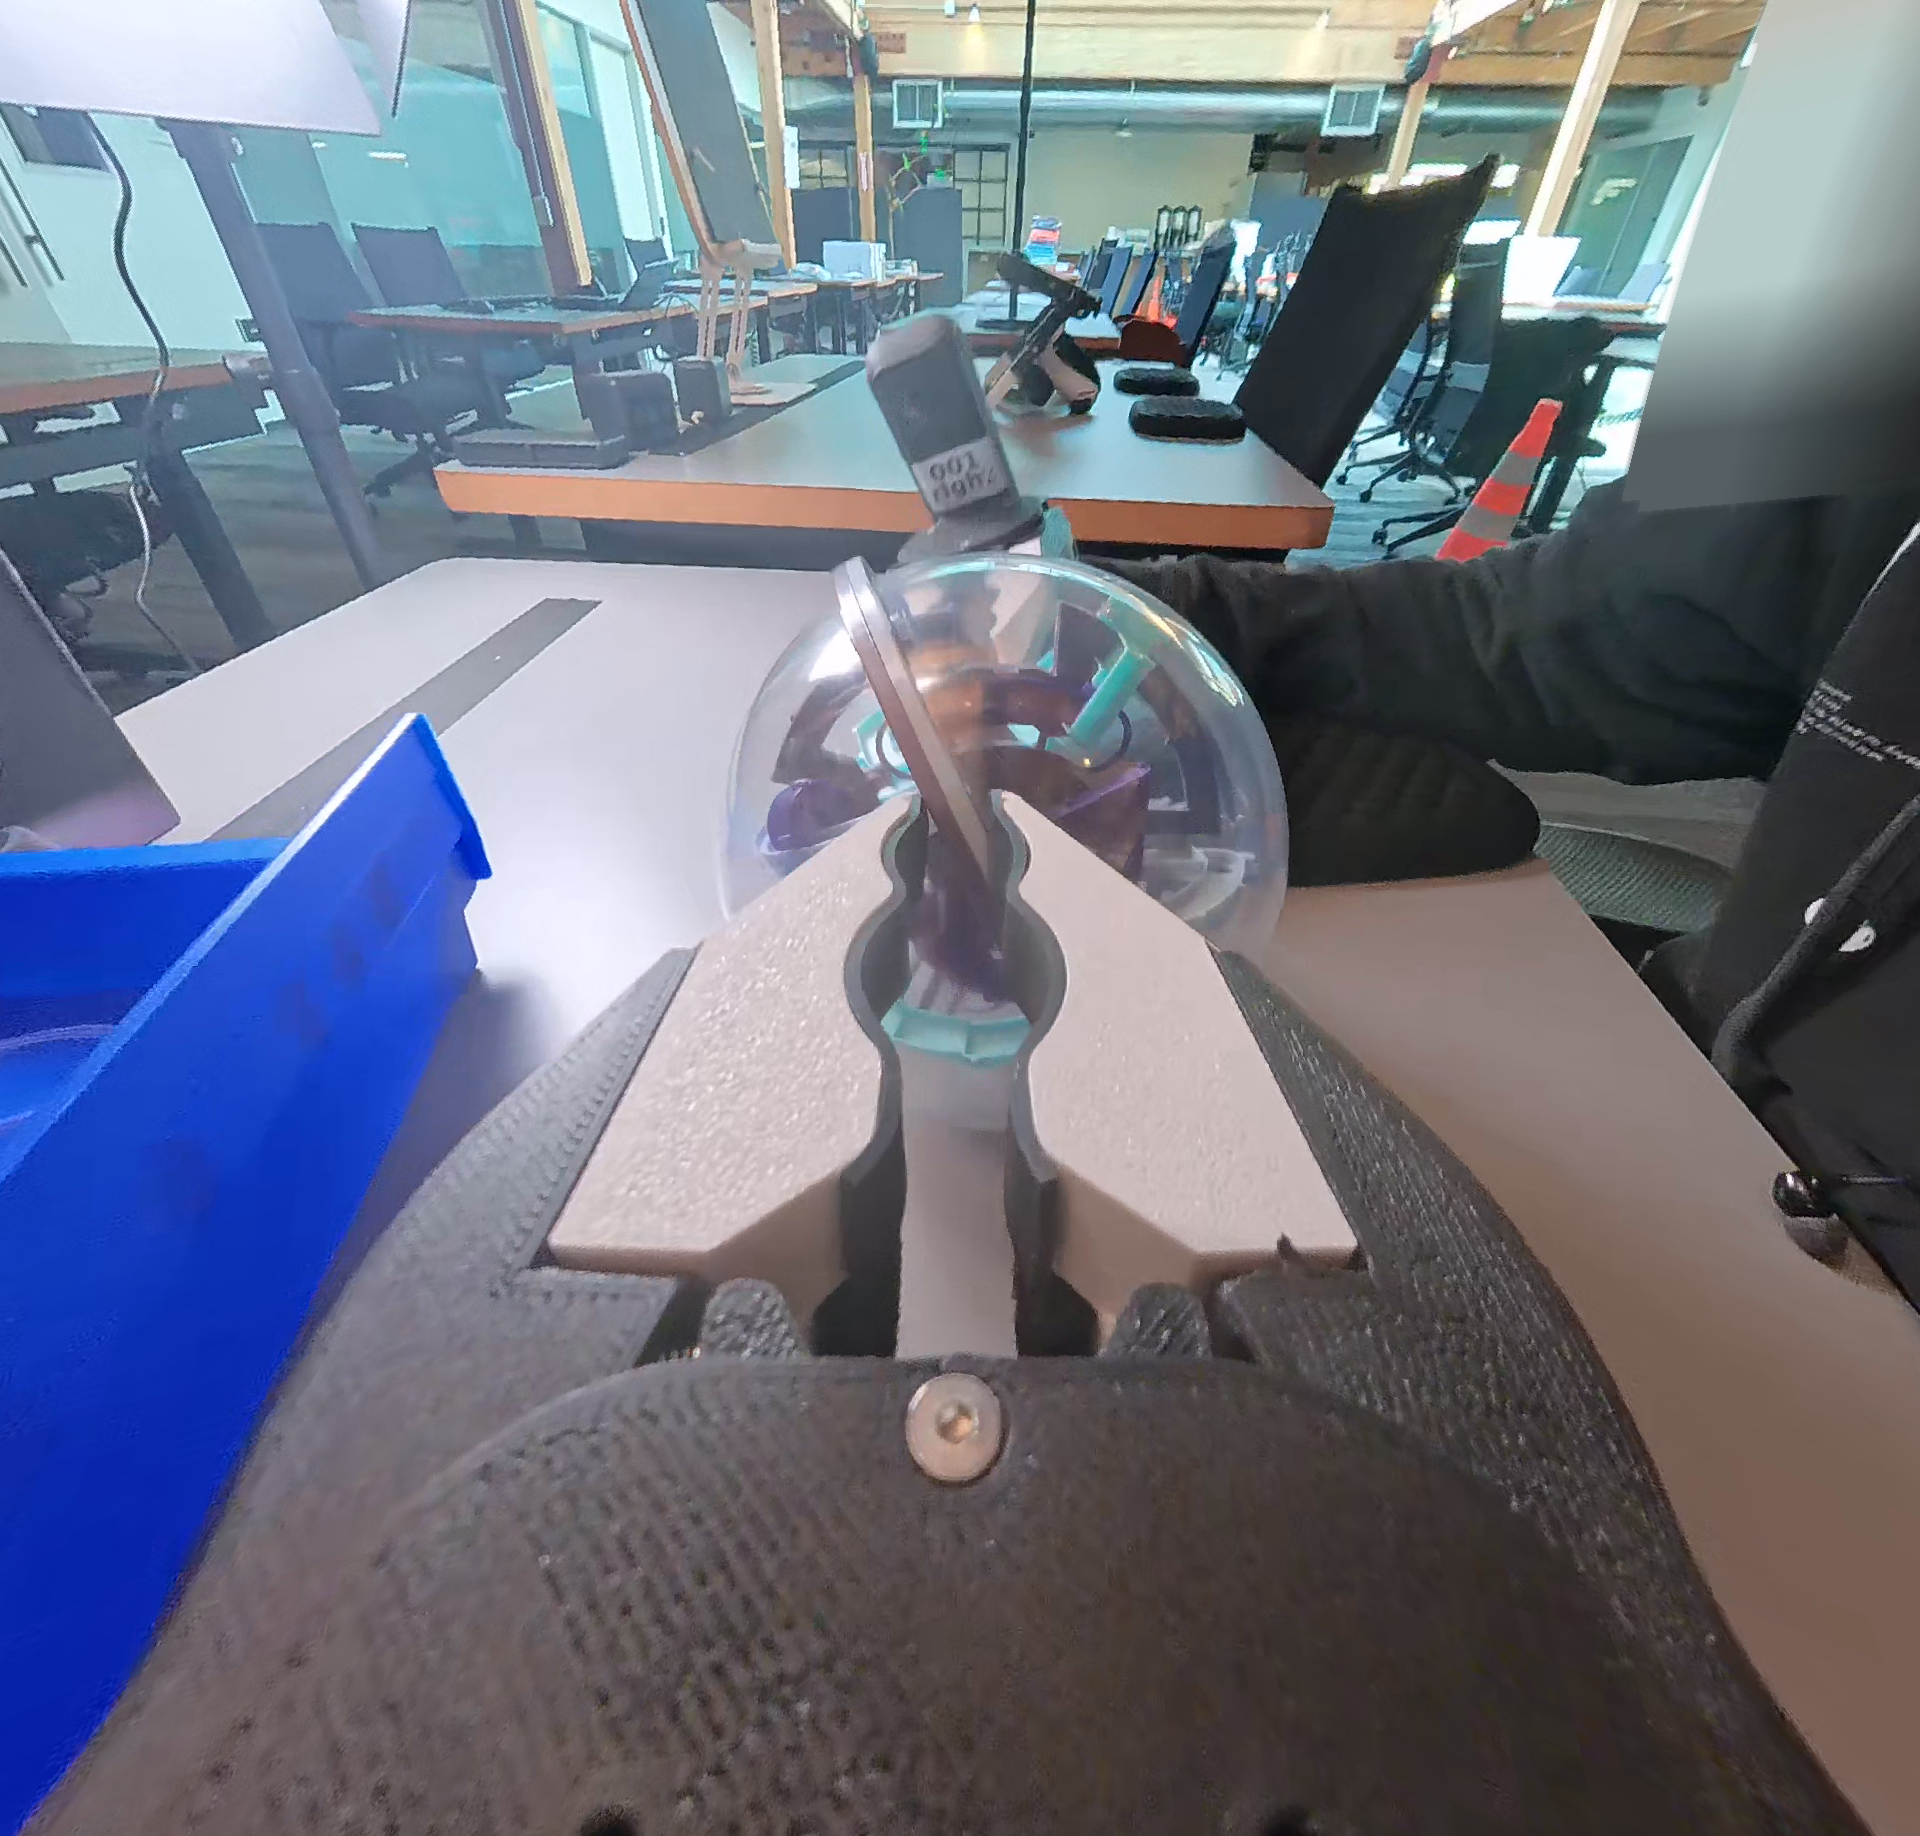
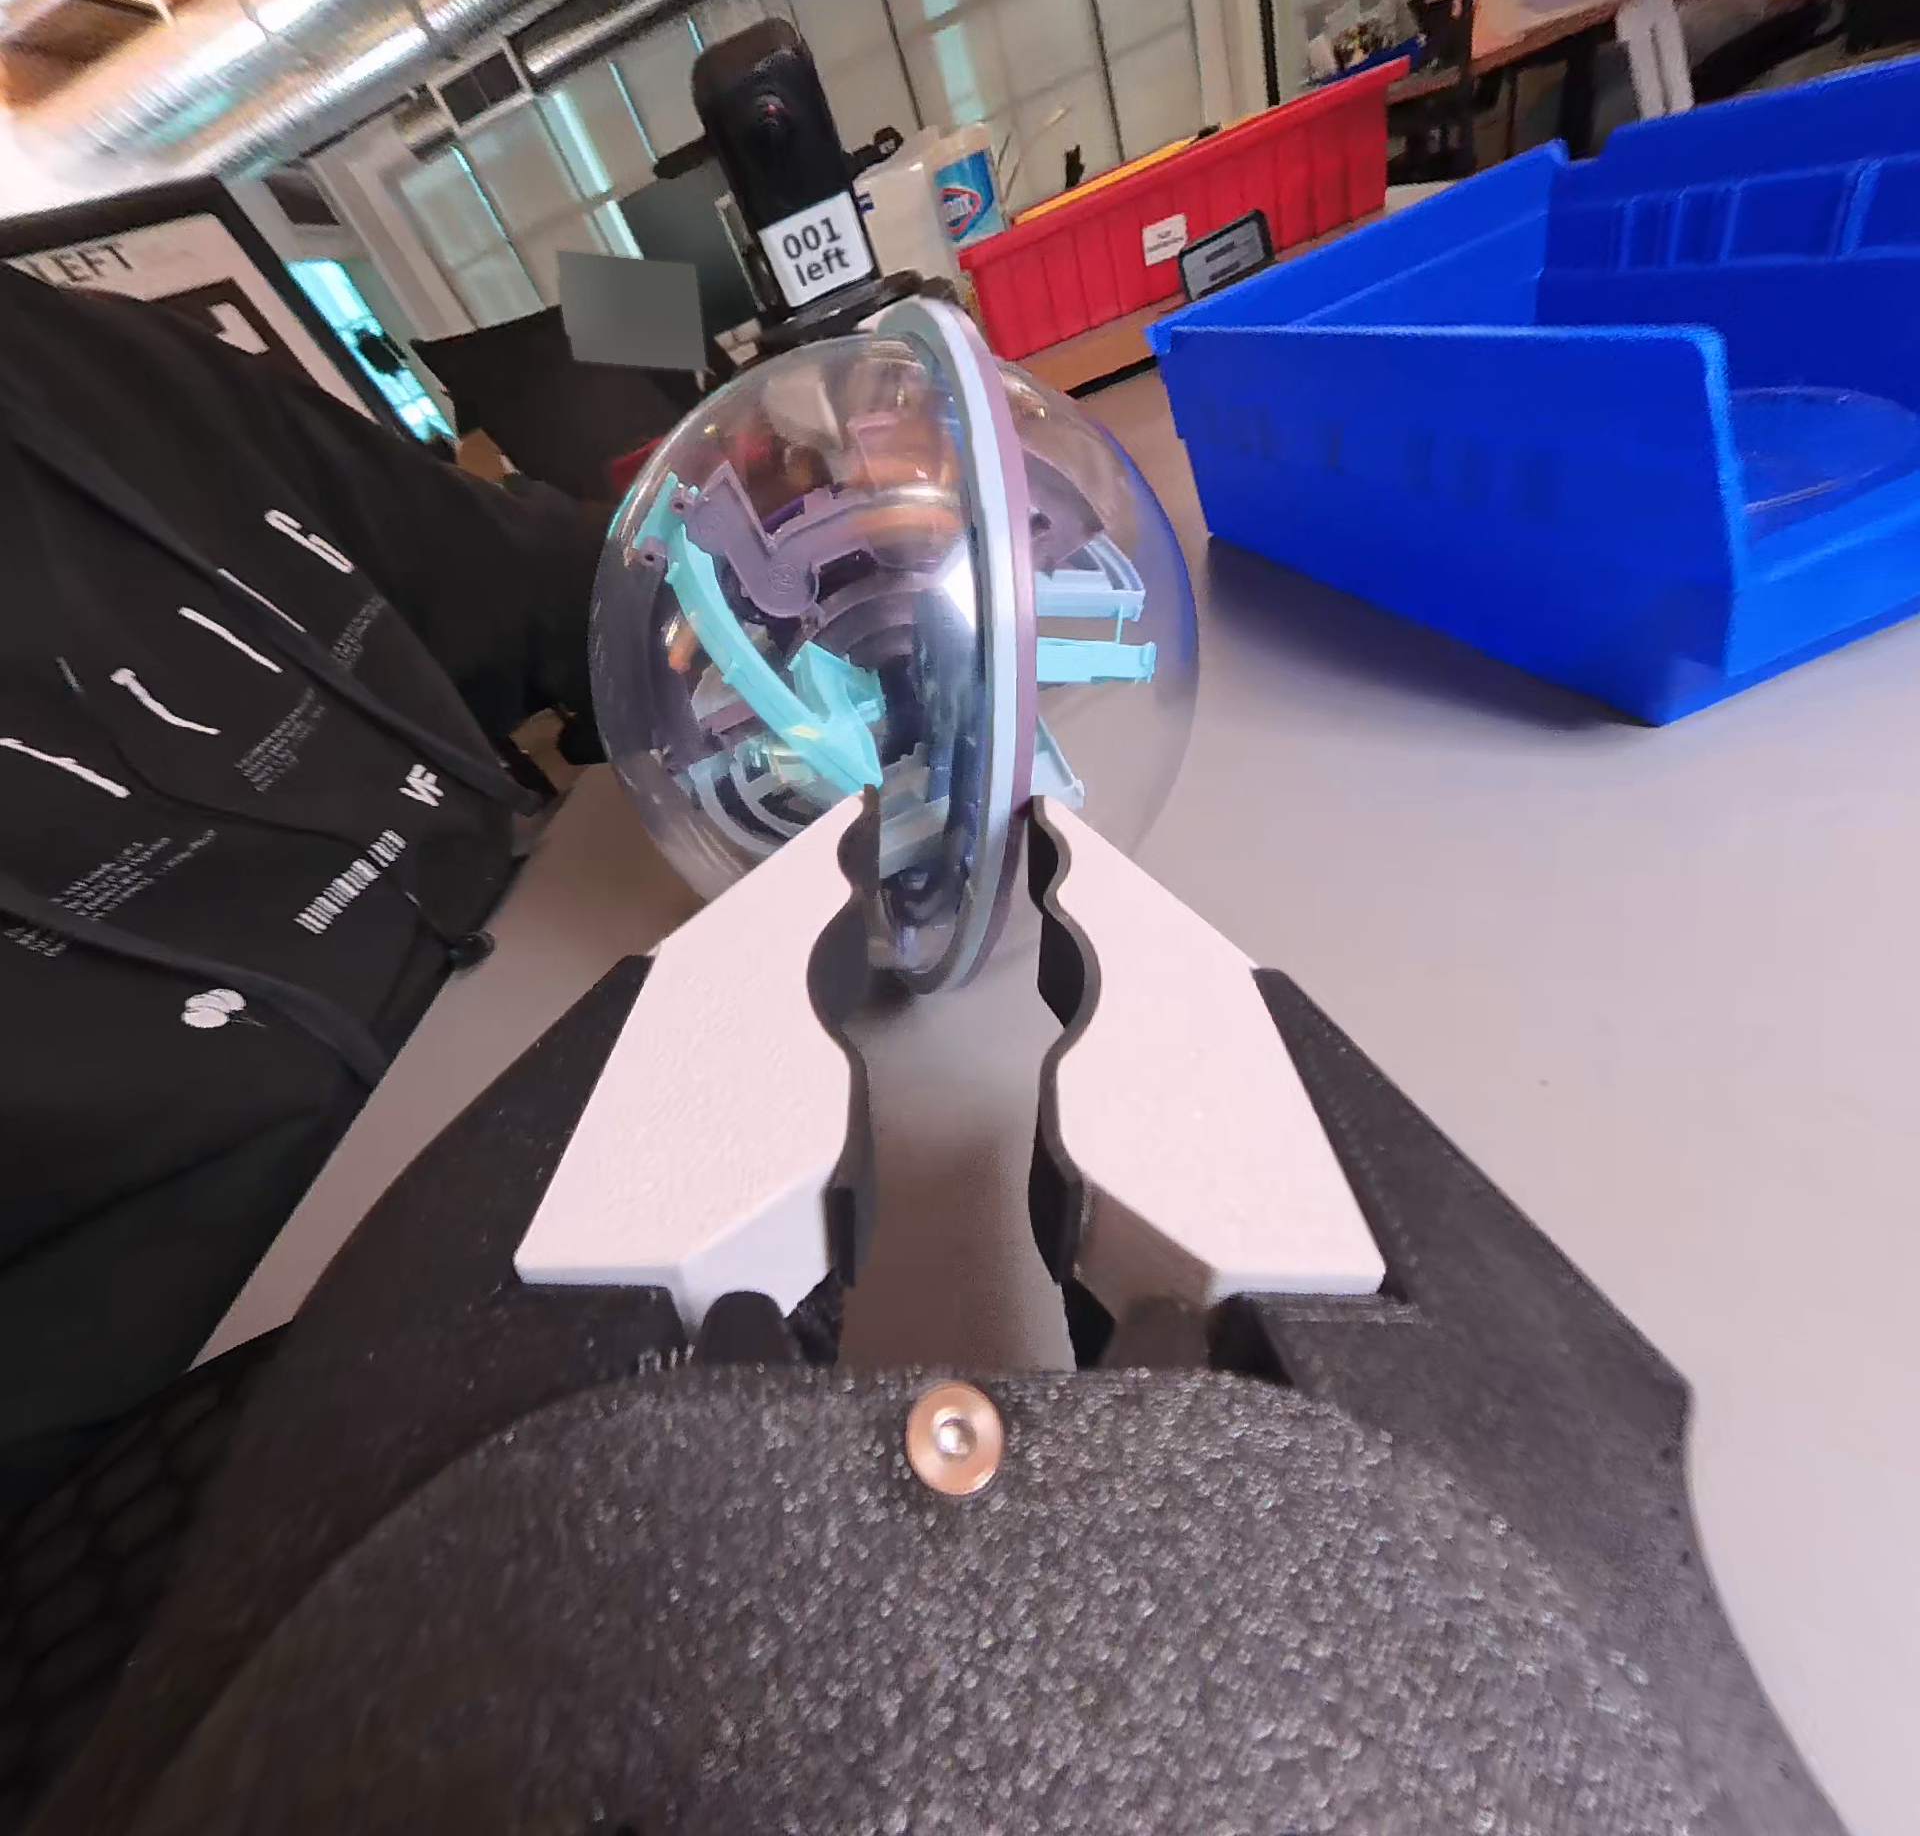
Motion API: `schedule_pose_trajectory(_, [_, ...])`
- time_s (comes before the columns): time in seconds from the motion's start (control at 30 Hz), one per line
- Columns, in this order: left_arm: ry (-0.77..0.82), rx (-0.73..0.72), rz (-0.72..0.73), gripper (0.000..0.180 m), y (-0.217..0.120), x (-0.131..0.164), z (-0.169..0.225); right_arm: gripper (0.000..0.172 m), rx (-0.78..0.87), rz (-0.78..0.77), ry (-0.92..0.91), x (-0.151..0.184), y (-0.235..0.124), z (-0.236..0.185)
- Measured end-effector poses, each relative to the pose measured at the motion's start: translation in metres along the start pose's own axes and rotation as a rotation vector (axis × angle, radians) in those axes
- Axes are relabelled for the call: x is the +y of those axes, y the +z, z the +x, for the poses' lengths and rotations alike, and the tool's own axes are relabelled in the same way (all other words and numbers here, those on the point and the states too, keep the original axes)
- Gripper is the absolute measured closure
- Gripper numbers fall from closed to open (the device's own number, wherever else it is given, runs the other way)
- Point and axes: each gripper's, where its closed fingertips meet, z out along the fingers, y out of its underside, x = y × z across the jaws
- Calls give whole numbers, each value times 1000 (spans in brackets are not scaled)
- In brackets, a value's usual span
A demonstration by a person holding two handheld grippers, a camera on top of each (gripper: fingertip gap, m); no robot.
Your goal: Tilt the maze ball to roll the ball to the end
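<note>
here the grey table (image 2: 1455, 955) fills the lower half of both views, with a blue bin (image 2: 1621, 456) at the upper right of the right wrist view and at the left edge of the left one. a person's black sleeve (image 1: 1455, 664) crosses the right of the left wrist view.

the maze ball (image 1: 997, 737) sits on the table at the centre of each frame, between the two tools. it is a clear round shell with a grey rim band around its middle; the band stands nearly upright, leaning a little, so it runs top to bottom in both views. inside are teal, purple and grey tracks.

the left gripper (image 1: 961, 830) is closed to a narrow slot, its pale fingers (image 1: 821, 913) pinching the rim band on both sides.

the right gripper (image 2: 951, 820) stands wider, its fingers (image 2: 748, 955) either side of the same band at the ball's opposite side, with a visible gap between band and each finger.
</note>
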Motion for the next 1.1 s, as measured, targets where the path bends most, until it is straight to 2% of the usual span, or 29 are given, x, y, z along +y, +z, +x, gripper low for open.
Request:
schedule_pose_trajectory(0.1, [-28,6,16,173,0,0,-4,155,-60,-5,60,3,3,-5])
schedule_pose_trajectory(0.2, [-64,-19,23,174,-1,0,-13,166,-77,-21,39,5,5,-11])
schedule_pose_trajectory(0.4, [-133,-66,33,174,3,-2,-30,165,-62,-46,58,9,7,-9])
schedule_pose_trajectory(0.53, [-141,-72,38,174,5,-2,-35,156,-50,-28,78,7,6,-6])
schedule_pose_trajectory(0.67, [-156,-70,50,175,6,-3,-41,166,-59,-40,115,9,9,-5])
schedule_pose_trajectory(0.8, [-169,-104,61,174,7,-6,-51,167,-54,-86,218,16,15,-3])
schedule_pose_trajectory(0.83, [-148,-123,65,169,6,-7,-53,167,-60,-84,253,16,16,-2])
schedule_pose_trajectory(1.0, [-64,-128,123,94,-3,-27,-38,167,-65,-67,379,16,14,2])
schedule_pose_trajectory(1.03, [-17,-142,93,81,-2,-26,-33,167,-65,-60,403,16,14,4])
schedule_pose_trajectory(1.1, [97,-172,3,67,4,-14,-22,167,-66,-48,448,15,14,6])
